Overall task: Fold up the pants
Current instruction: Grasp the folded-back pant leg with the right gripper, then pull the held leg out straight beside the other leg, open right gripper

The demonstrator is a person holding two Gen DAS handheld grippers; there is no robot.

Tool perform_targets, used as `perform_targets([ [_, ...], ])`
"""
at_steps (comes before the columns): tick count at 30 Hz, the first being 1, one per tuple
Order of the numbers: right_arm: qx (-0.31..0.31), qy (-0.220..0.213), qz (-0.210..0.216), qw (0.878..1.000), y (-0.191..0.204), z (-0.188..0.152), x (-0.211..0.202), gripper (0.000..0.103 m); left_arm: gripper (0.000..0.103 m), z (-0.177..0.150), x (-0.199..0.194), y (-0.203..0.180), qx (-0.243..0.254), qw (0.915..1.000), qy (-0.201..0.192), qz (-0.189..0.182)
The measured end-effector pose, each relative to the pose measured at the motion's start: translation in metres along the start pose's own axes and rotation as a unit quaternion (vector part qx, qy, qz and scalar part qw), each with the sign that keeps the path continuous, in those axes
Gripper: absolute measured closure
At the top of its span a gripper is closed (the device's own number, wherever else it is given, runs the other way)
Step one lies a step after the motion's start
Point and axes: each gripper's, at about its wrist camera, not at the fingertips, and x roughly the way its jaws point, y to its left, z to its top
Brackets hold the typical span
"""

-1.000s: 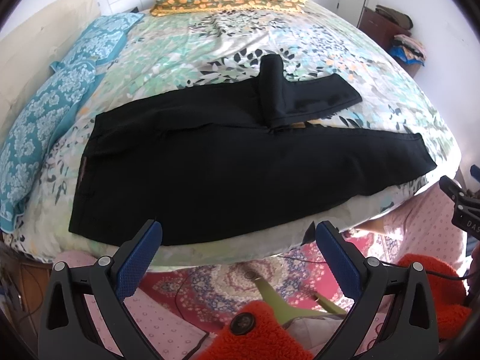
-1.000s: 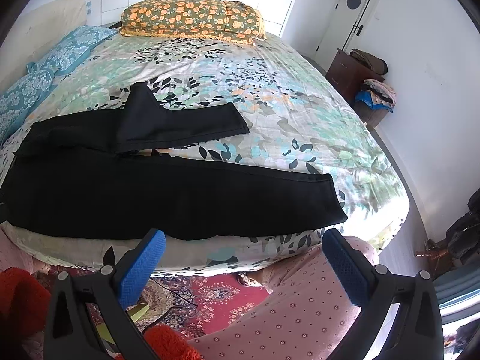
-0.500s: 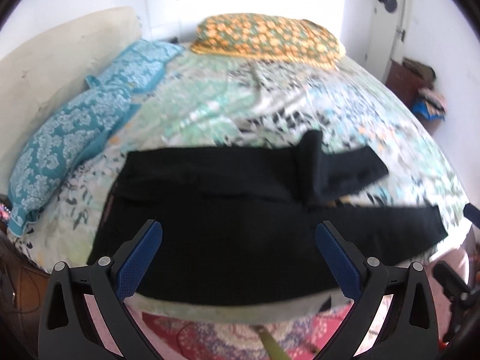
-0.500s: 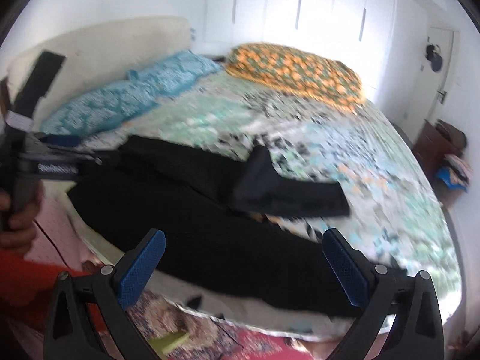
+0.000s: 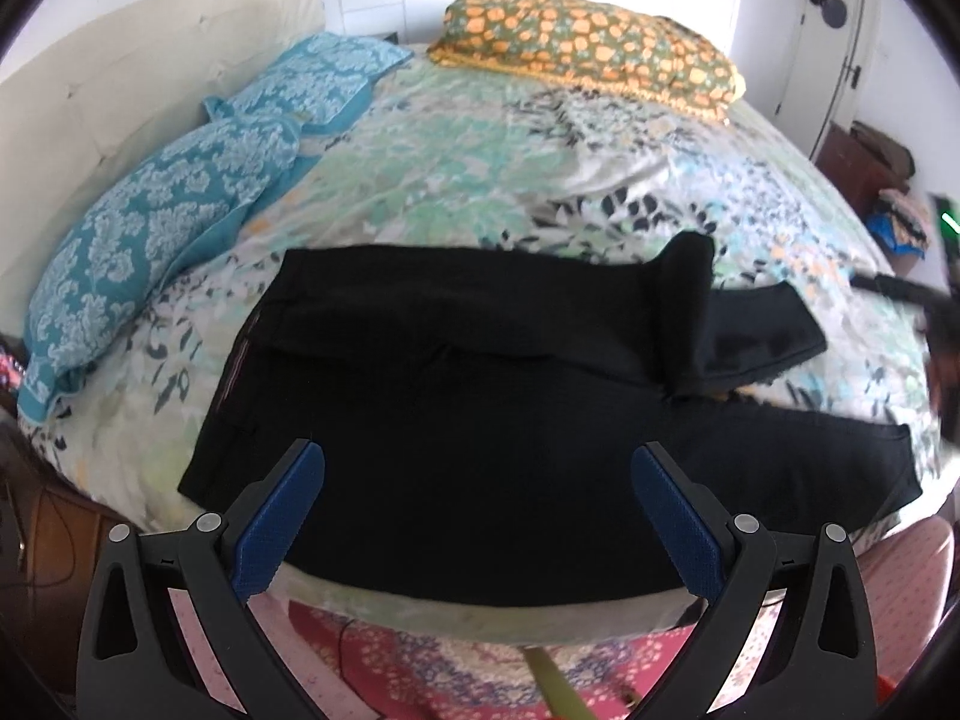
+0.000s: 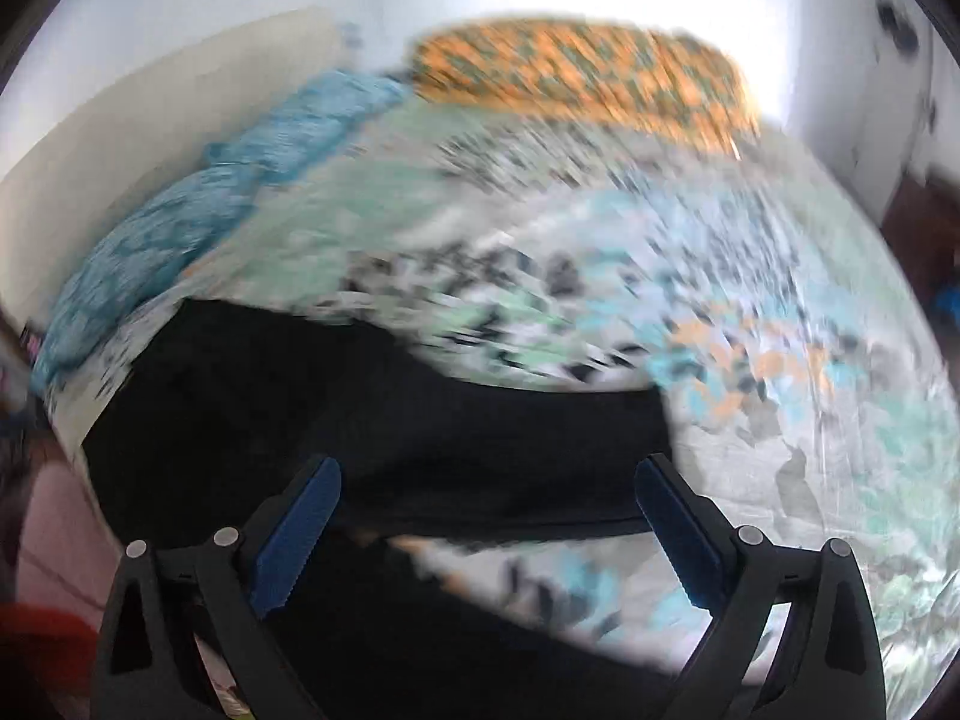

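Observation:
Black pants (image 5: pixel 480 420) lie spread across the near side of the bed, waistband at the left and legs running right. The far leg is bent back on itself near the right, with a raised fold (image 5: pixel 690 300). My left gripper (image 5: pixel 477 504) is open and empty, just above the near leg at the bed's front edge. My right gripper (image 6: pixel 489 516) is open and empty, low over the far leg (image 6: pixel 480 438); that view is motion-blurred. The right gripper's dark body shows at the right edge of the left wrist view (image 5: pixel 936 330).
The floral bedspread (image 5: pixel 540 168) covers the bed. Two blue pillows (image 5: pixel 168 216) lie at the left by a cream headboard (image 5: pixel 108 72). An orange-patterned pillow (image 5: pixel 588 48) lies at the far end. A dresser with clothes (image 5: pixel 882 180) stands at the right. A red patterned rug (image 5: pixel 450 660) lies below.
Both grippers have moved forward over the bed toward the pants. The right one has swung left and dropped low over the far leg, still moving fast. Both have stayed open.

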Motion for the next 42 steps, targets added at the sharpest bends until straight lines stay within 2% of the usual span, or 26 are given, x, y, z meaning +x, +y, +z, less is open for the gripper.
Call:
perform_targets([
  [2, 0.042, 0.045, -0.003, 0.998, -0.047, 0.023, 0.041, 0.005, 0.001, -0.002, 0.007, 0.003, -0.005, 0.9999, 0.014, 0.008],
  [3, 0.071, 0.067, 0.017, 0.995, -0.07, 0.032, 0.064, 0.005, 0.001, -0.002, 0.009, 0.004, -0.006, 0.9997, 0.019, 0.013],
  [5, 0.1, 0.093, 0.032, 0.99, -0.092, 0.042, 0.09, 0.006, 0.001, -0.002, 0.011, 0.007, -0.009, 0.9993, 0.023, 0.029],
  [7, 0.106, 0.108, 0.035, 0.988, -0.098, 0.048, 0.113, 0.012, 0.001, 0.0, 0.014, 0.01, -0.012, 0.9987, 0.026, 0.041],
  [8, 0.099, 0.125, 0.047, 0.986, -0.098, 0.053, 0.128, 0.022, 0.001, 0.001, 0.017, 0.011, -0.014, 0.9984, 0.031, 0.045],
  [9, 0.089, 0.136, 0.046, 0.986, -0.096, 0.054, 0.136, 0.037, 0.001, 0.002, 0.02, 0.012, -0.015, 0.9981, 0.036, 0.048],
  [10, 0.073, 0.15, 0.041, 0.985, -0.095, 0.057, 0.147, 0.042, 0.001, 0.003, 0.024, 0.013, -0.015, 0.9976, 0.043, 0.052],
  [11, 0.064, 0.159, 0.035, 0.985, -0.094, 0.058, 0.153, 0.046, 0.001, 0.003, 0.028, 0.012, -0.014, 0.9973, 0.048, 0.054],
  [14, 0.056, 0.171, 0.03, 0.983, -0.096, 0.062, 0.169, 0.046, 0.001, 0.004, 0.037, 0.007, -0.011, 0.9966, 0.062, 0.053],
  [16, 0.054, 0.177, 0.042, 0.982, -0.099, 0.061, 0.179, 0.052, 0.001, 0.004, 0.042, 0.002, -0.008, 0.9963, 0.069, 0.05],
  [18, 0.03, 0.176, 0.033, 0.983, -0.091, 0.063, 0.178, 0.088, 0.001, 0.004, 0.047, -0.006, 0.0, 0.9959, 0.078, 0.047],
  [20, 0.011, 0.155, 0.025, 0.988, -0.087, 0.073, 0.162, 0.089, 0.001, 0.004, 0.05, -0.012, 0.01, 0.9953, 0.084, 0.047],
  [22, 0.002, 0.116, -0.003, 0.993, -0.091, 0.091, 0.136, 0.09, 0.001, 0.006, 0.052, -0.018, 0.017, 0.995, 0.086, 0.046],
  [24, 0.016, 0.055, -0.06, 0.997, -0.12, 0.116, 0.097, 0.09, 0.001, 0.01, 0.054, -0.025, 0.024, 0.995, 0.086, 0.046],
  [26, 0.049, 0.01, -0.108, 0.993, -0.159, 0.128, 0.068, 0.09, 0.001, 0.013, 0.055, -0.031, 0.028, 0.9951, 0.084, 0.044],
  [27, 0.071, 0.002, -0.12, 0.99, -0.177, 0.129, 0.062, 0.09, 0.001, 0.014, 0.055, -0.035, 0.029, 0.9953, 0.082, 0.043],
  [30, 0.103, 0.021, -0.144, 0.984, -0.206, 0.117, 0.079, 0.09, 0.001, 0.017, 0.057, -0.045, 0.035, 0.9952, 0.083, 0.038],
  [34, 0.111, 0.068, -0.183, 0.975, -0.22, 0.082, 0.119, 0.091, 0.001, 0.016, 0.057, -0.061, 0.052, 0.994, 0.09, 0.036],
  [38, 0.152, 0.055, -0.187, 0.969, -0.235, 0.061, 0.12, 0.091, 0.001, 0.012, 0.059, -0.068, 0.064, 0.9925, 0.096, 0.04],
  [42, 0.143, 0.049, -0.173, 0.973, -0.231, 0.06, 0.12, 0.089, 0.001, 0.012, 0.066, -0.067, 0.055, 0.9919, 0.107, 0.041],
])
